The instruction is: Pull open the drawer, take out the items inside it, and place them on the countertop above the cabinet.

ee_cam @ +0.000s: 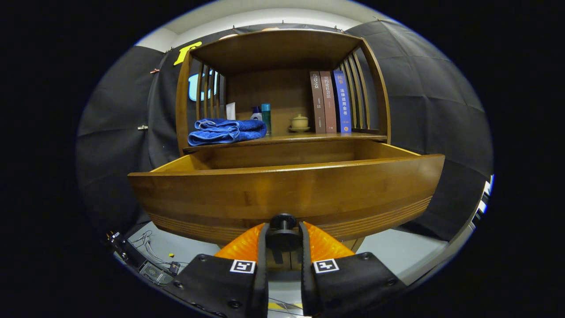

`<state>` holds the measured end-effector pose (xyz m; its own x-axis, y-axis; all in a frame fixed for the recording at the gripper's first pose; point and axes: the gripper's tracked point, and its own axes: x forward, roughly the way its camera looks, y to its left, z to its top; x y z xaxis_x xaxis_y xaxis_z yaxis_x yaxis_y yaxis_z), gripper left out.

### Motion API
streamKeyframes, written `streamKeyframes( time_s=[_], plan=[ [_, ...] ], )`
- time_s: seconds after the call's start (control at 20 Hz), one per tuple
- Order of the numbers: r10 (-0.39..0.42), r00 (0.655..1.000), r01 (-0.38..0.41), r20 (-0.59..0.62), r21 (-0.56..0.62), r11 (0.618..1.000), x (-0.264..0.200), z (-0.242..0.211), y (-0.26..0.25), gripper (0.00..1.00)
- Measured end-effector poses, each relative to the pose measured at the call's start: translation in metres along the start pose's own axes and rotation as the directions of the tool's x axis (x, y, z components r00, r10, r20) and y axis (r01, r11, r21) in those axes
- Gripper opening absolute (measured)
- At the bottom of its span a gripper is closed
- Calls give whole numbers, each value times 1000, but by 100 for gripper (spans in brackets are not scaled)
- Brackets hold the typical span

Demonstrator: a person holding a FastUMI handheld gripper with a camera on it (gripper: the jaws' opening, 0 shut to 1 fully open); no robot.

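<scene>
Gripper view shows the gripper (283, 240) at the bottom centre of the frame, its two fingers (263, 247) closed narrowly on the drawer knob (283, 229), one pressing each side of it. That knob sits low on the front of the drawer (287, 194), which stands pulled out across the middle of the frame; its inside is hidden. Above it the countertop (309, 138) holds a folded blue towel (227, 131) at left, small bottles (262, 115), a lidded cup (299, 122) and three upright books (330, 102) at right.
</scene>
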<state>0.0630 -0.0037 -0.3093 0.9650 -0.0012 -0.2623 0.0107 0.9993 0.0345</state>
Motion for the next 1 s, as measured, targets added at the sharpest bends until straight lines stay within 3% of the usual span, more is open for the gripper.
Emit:
streamKeyframes(
  time_s=[0.1,0.25,0.4,0.7,1.0],
  plan=[
    [-2,1000,2,-2,-8,1000,0,0,0,33],
    [1,1000,-1,-17,-24,1000,1,-3,2,44],
    [12,996,-14,-86,-18,1000,-15,-5,1,97],
    [66,997,-68,-37,-36,997,-54,91,-4,97],
    [141,966,-147,-217,-14,989,-15,152,9,99]
  ],
)
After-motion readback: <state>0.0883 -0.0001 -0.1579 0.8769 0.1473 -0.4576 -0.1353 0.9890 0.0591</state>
